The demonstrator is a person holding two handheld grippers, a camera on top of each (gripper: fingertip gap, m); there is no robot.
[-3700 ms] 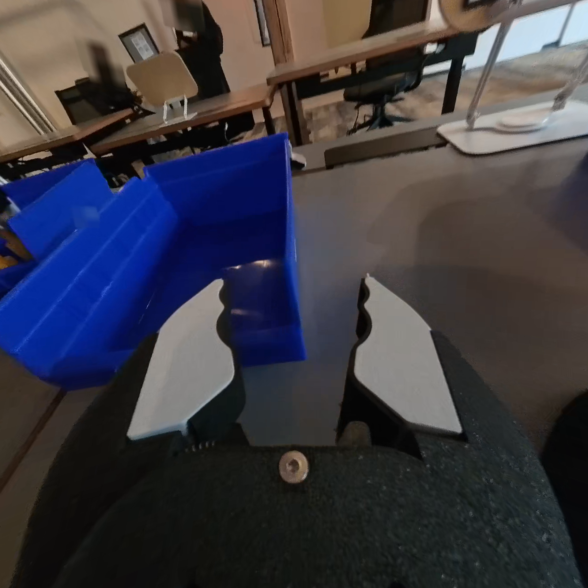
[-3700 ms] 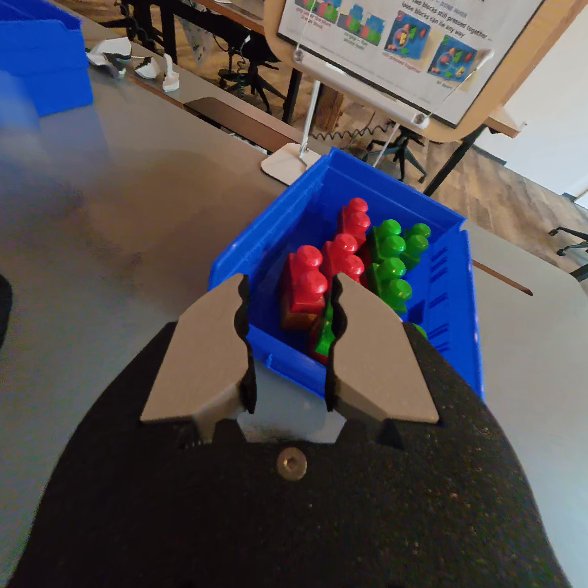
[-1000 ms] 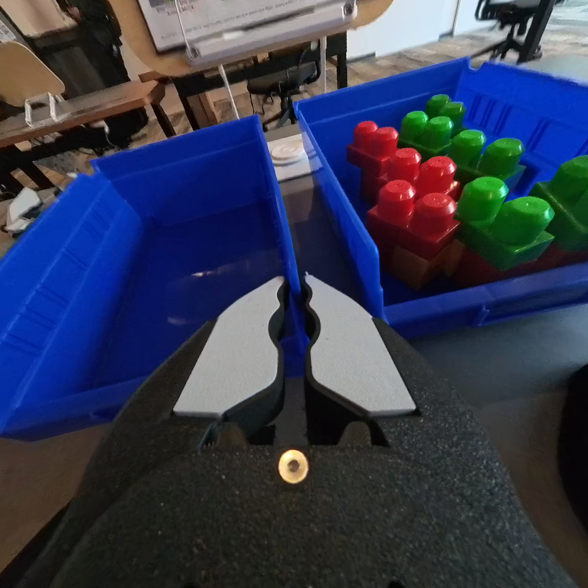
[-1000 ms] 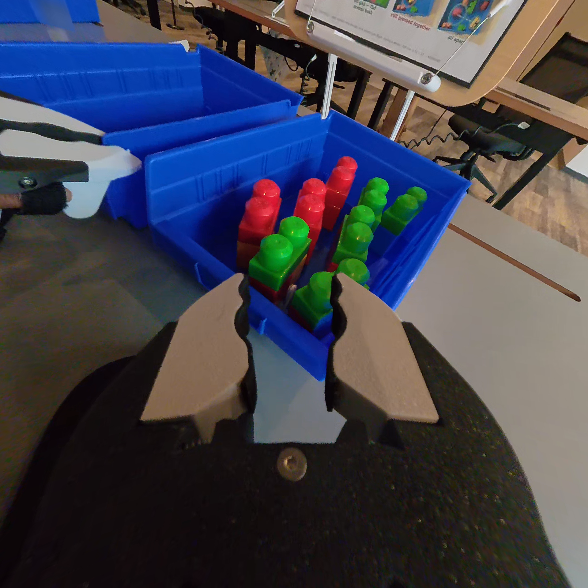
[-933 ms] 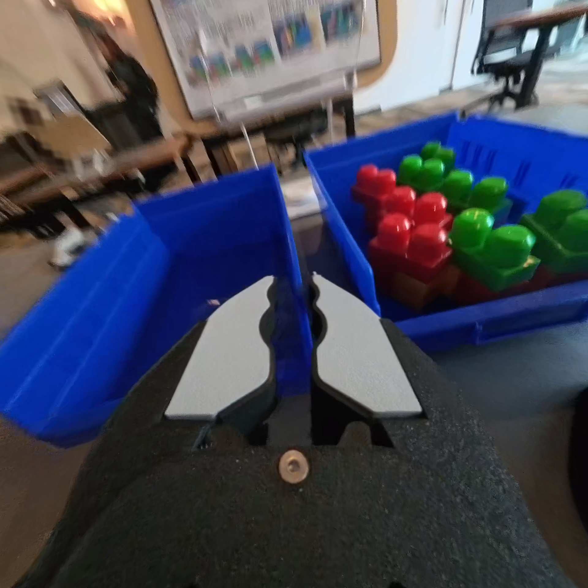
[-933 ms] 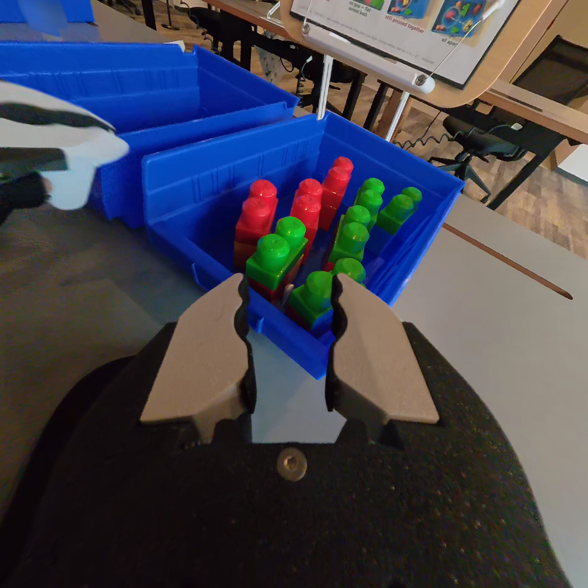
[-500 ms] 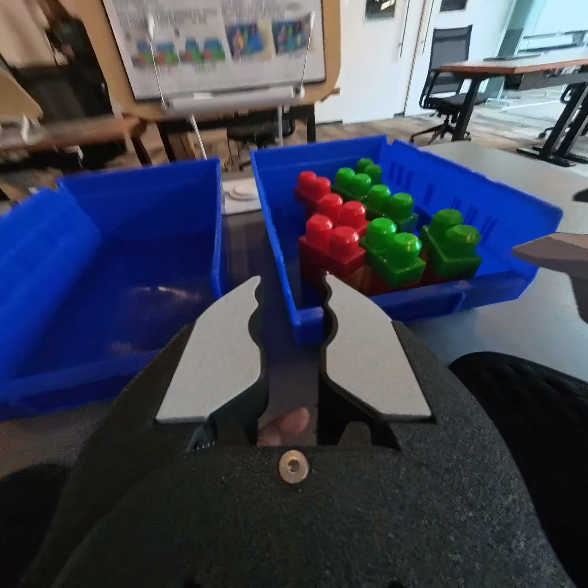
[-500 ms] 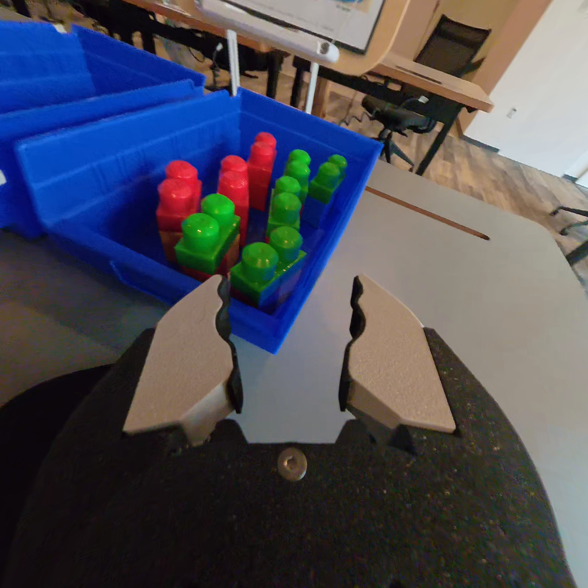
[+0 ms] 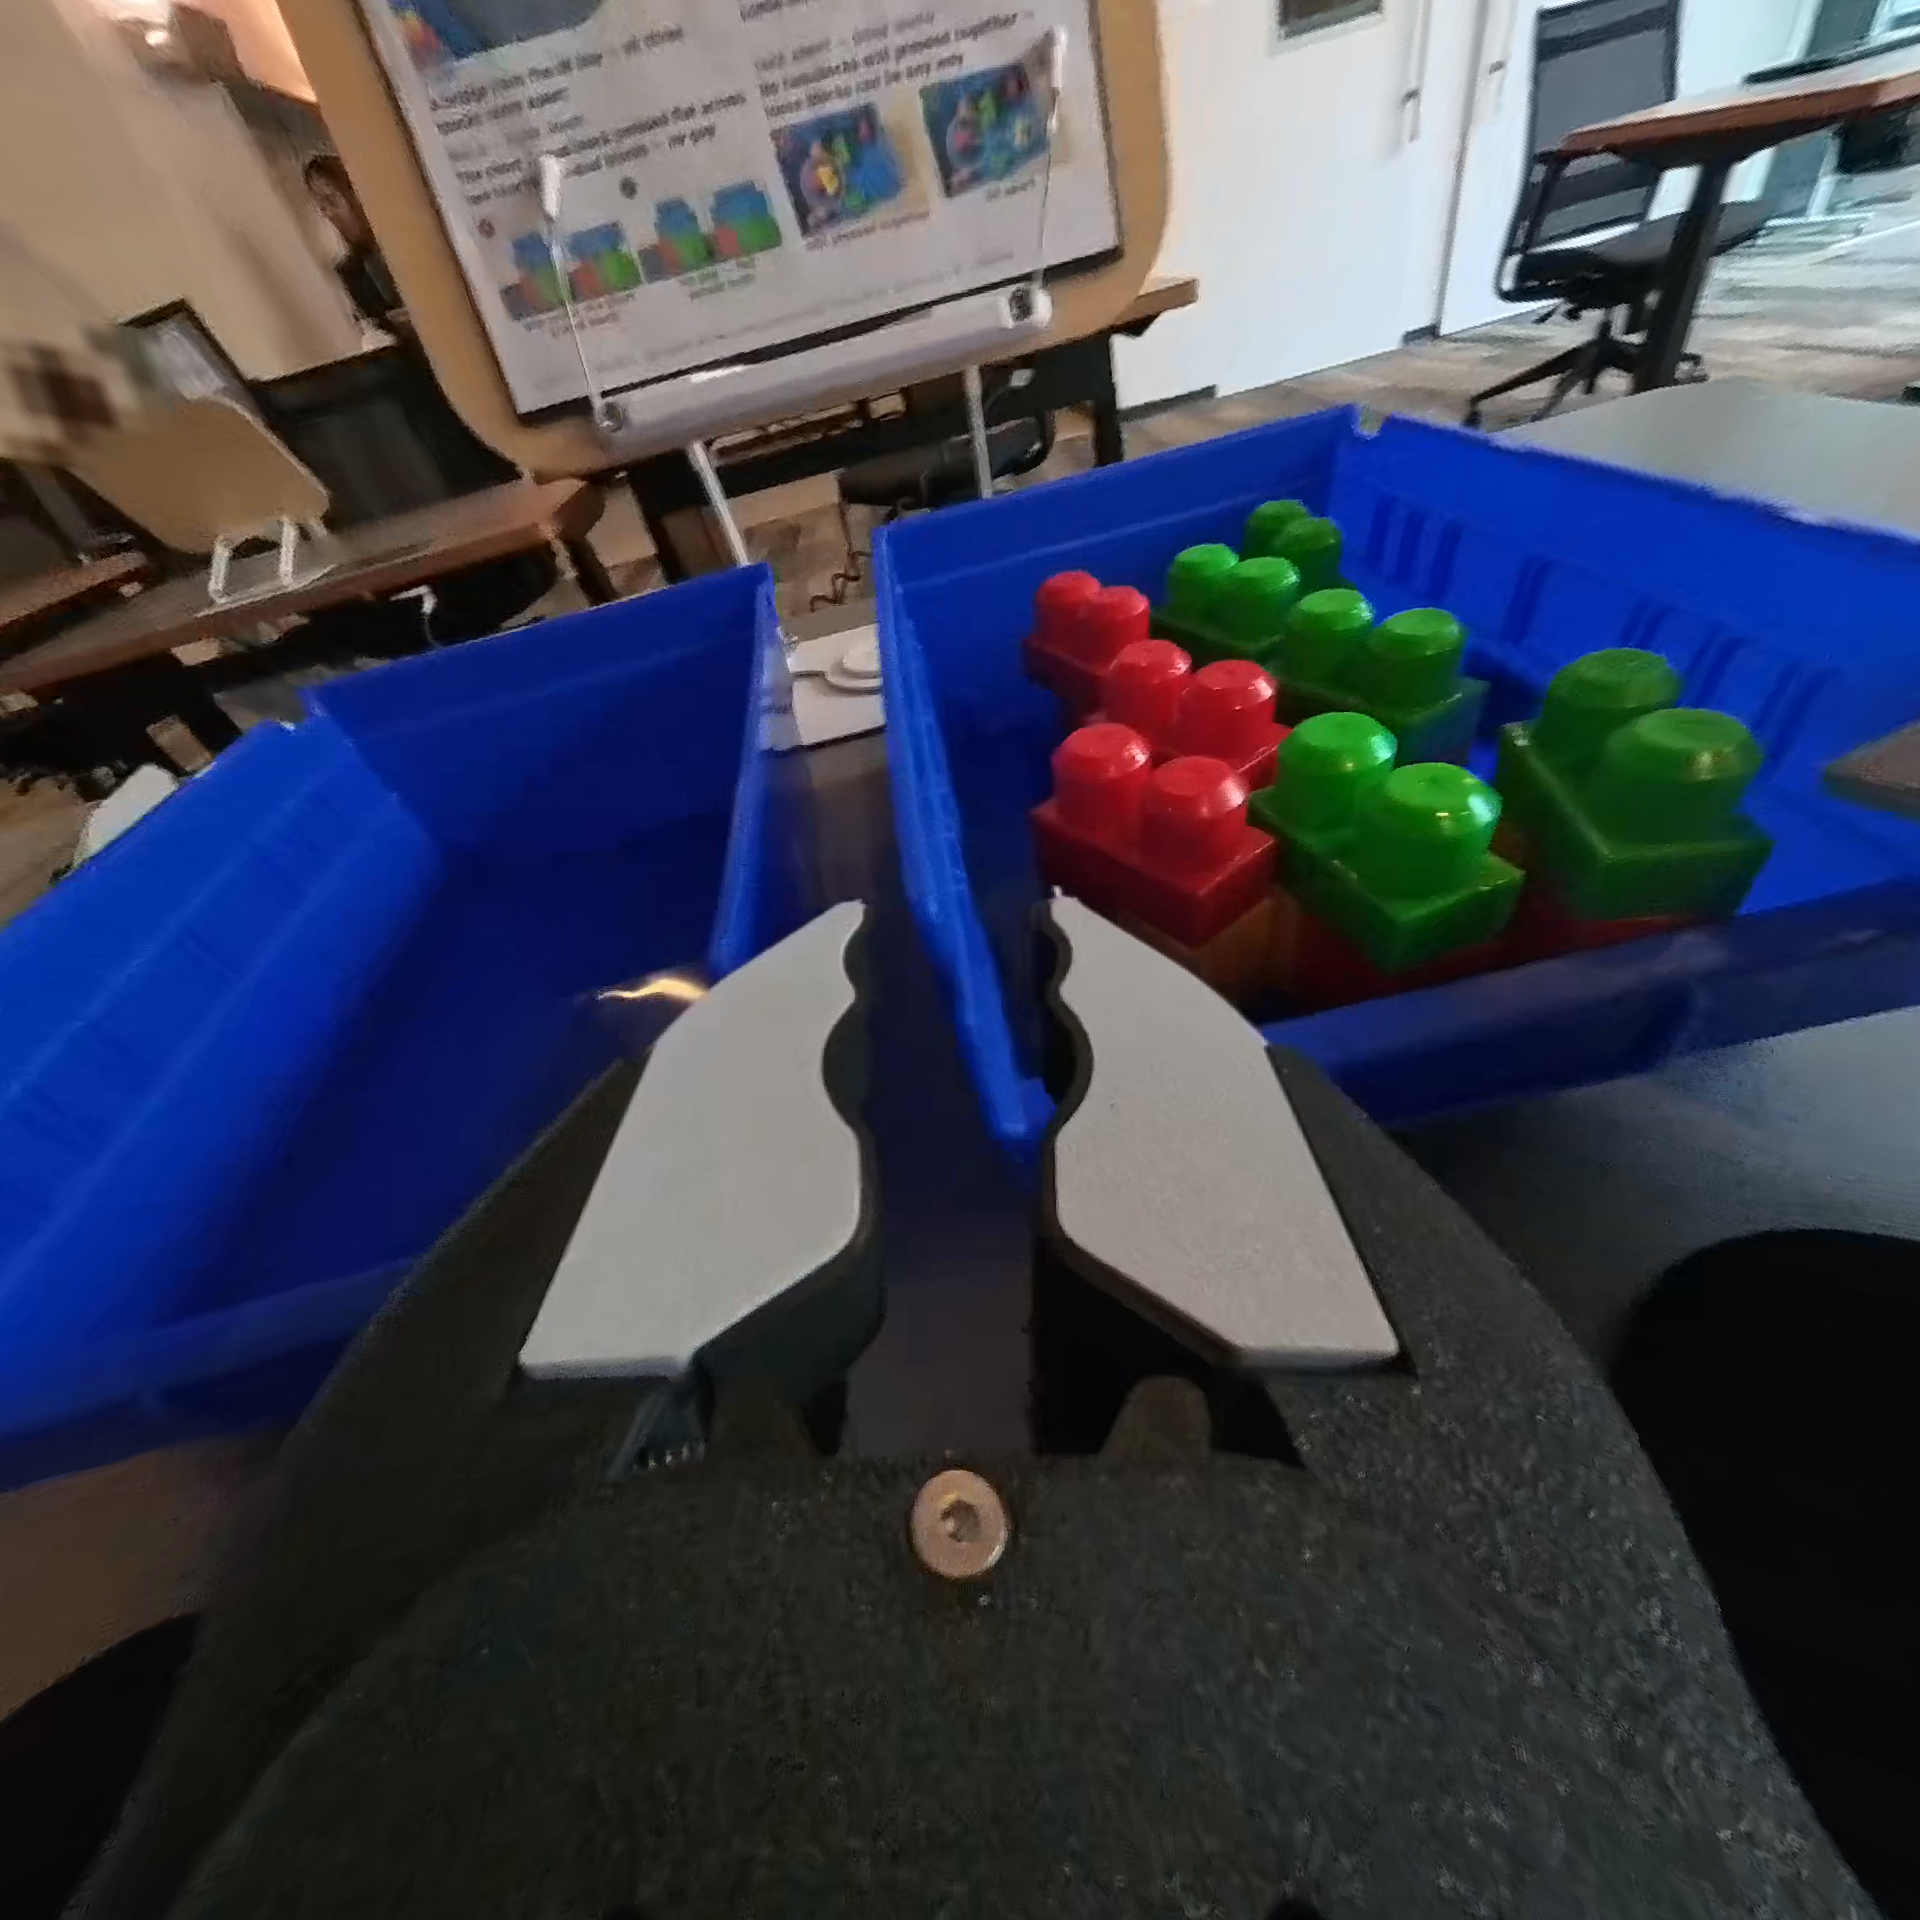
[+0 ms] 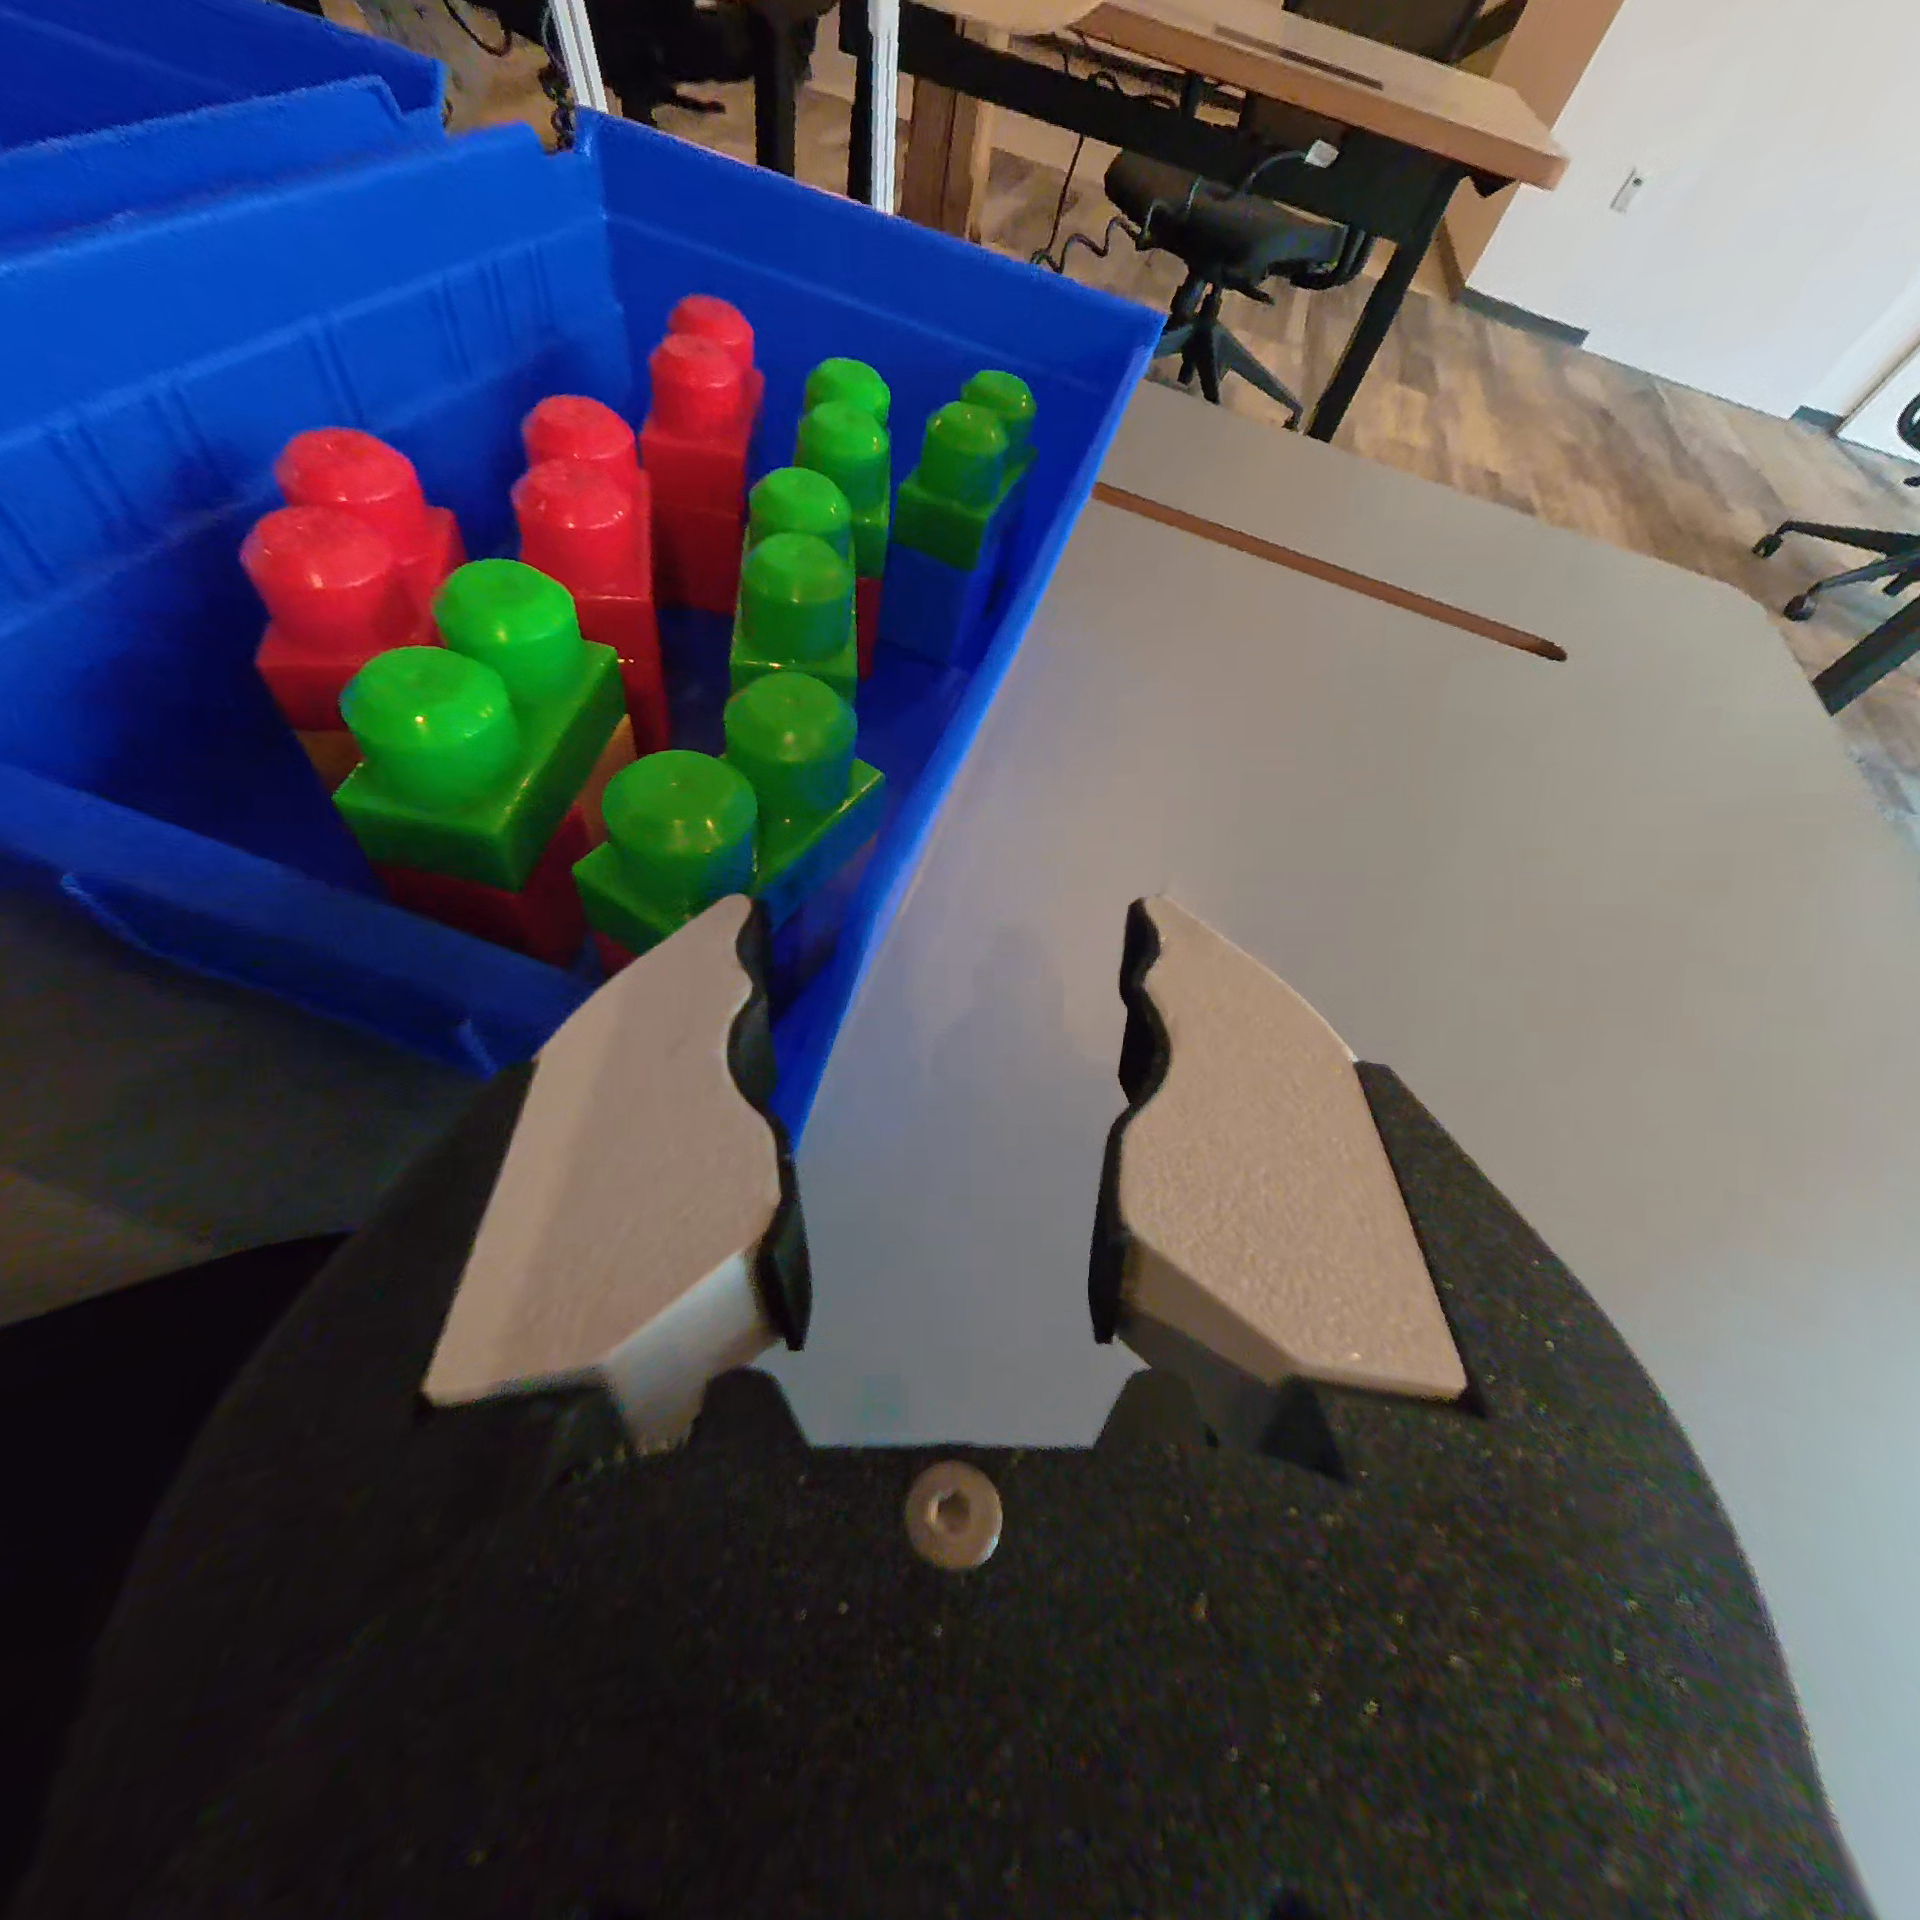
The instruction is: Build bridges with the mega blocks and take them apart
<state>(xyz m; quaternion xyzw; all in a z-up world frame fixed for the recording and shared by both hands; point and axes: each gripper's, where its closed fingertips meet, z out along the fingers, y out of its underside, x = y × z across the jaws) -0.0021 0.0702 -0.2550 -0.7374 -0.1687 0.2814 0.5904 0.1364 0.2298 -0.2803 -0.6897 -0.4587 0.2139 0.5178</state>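
A blue bin point(image 9: 1558, 582) holds several stacks of two-stud mega blocks, red-topped ones point(image 9: 1153, 831) at the left and green-topped ones point(image 9: 1392, 831) at the right. My left gripper point(image 9: 951, 914) is open and empty, low at the bin's near left corner, with the bin's left wall showing between its fingers. In the right wrist view the same bin point(image 10: 935, 312) shows red tops point(image 10: 332, 582) and green tops point(image 10: 468, 727). My right gripper point(image 10: 940, 914) is open wide and empty over the grey table, just right of the bin's near right corner.
An empty blue bin point(image 9: 416, 935) stands close to the left of the block bin. More blue bins point(image 10: 208, 156) lie beyond. A picture board on a stand point(image 9: 748, 187) is behind the bins. The grey table point(image 10: 1455, 831) extends to the right, with a thin slot point(image 10: 1330, 582).
My left gripper let go of the empty bin's wall, opened and shifted right to the block bin's corner. My right gripper opened wider and moved right, off the bin's front wall.
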